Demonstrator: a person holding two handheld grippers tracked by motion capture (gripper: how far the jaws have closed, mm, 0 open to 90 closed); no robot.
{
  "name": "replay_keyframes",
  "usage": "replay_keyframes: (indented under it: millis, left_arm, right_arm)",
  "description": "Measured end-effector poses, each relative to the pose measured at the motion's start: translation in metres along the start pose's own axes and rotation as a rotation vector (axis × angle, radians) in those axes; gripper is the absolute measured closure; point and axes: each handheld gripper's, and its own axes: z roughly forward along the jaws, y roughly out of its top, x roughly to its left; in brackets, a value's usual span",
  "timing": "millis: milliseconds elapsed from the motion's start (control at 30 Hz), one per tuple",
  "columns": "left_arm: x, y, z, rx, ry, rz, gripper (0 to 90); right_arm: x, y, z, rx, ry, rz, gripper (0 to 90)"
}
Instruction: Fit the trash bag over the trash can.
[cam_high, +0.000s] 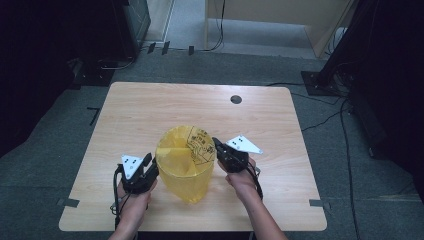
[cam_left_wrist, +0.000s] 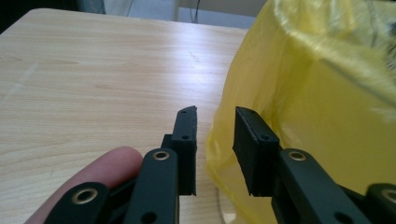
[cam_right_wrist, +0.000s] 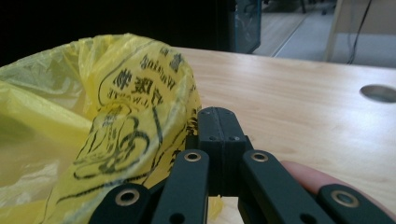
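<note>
high view: one wooden table (cam_high: 150, 110), one yellow plastic bag (cam_high: 185, 165) standing open-mouthed near the front middle, two grippers, two hands. one round hole (cam_high: 236, 99) in the tabletop toward the far edge. left gripper (cam_high: 148, 162) at the bag's left rim, right gripper (cam_high: 218, 147) at the right rim by the black printing — bag between the two. grey three-cornered plate atop each gripper, cable trailing back along each forearm.

left gripper view: two black jaws, standing apart with a narrow gap. yellow bag (cam_left_wrist: 317, 107) rising at the right, a fold of its film seen low through the gap between the jaws, the right jaw lying against the bag's side; pads not pressing together on it. one fingertip (cam_left_wrist: 107, 170) at lower left, bare wood beyond.

right gripper view: two black jaws, closed tight against each other, no gap between the pads. bag (cam_right_wrist: 93, 135) bulging to the left, its printed wall touching the left side of the jaws, a scrap of yellow film below them; cannot tell whether film is pinched between the pads. one hole (cam_right_wrist: 379, 92) far right on the table, one fingertip (cam_right_wrist: 313, 179) at lower right.
</note>
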Motion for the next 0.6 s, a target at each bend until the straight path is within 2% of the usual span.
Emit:
replay_keyframes:
  millis: [67, 100, 200, 233, 300, 400, 533, 600]
  left_arm:
    - [0.000, -0.002, 0.004, 0.011, -0.012, -0.007, 75.1]
    - [-0.001, -0.003, 0.007, 0.011, -0.013, 0.006, 78.3]
    - [-0.004, -0.004, 0.011, 0.007, -0.019, 0.021, 89.3]
    - [-0.003, -0.004, 0.011, 0.009, -0.033, 0.012, 90.0]
    - [-0.002, -0.003, 0.014, 0.023, -0.062, 0.004, 90.0]
    - [-0.005, -0.004, 0.019, 0.030, -0.070, 0.009, 90.0]
    - [-0.005, -0.002, 0.026, 0.040, -0.074, 0.003, 90.0]
    - [-0.002, -0.001, 0.027, 0.035, -0.070, 0.007, 82.3]
  right_arm:
    - [-0.003, -0.003, -0.002, 0.007, 0.026, 0.018, 90.0]
    - [-0.003, -0.006, -0.004, 0.010, 0.034, 0.017, 90.0]
    - [0.002, -0.016, -0.013, 0.037, 0.036, 0.021, 90.0]
    - [0.004, -0.019, -0.015, 0.040, 0.037, 0.019, 90.0]
    - [0.009, -0.025, -0.023, 0.040, 0.011, 0.002, 90.0]
    - [0.010, -0.030, -0.029, 0.028, -0.010, 0.028, 90.0]
    - [0.008, -0.030, -0.028, 0.025, -0.034, 0.044, 90.0]
    - [0.007, -0.028, -0.027, 0.030, -0.049, 0.030, 90.0]
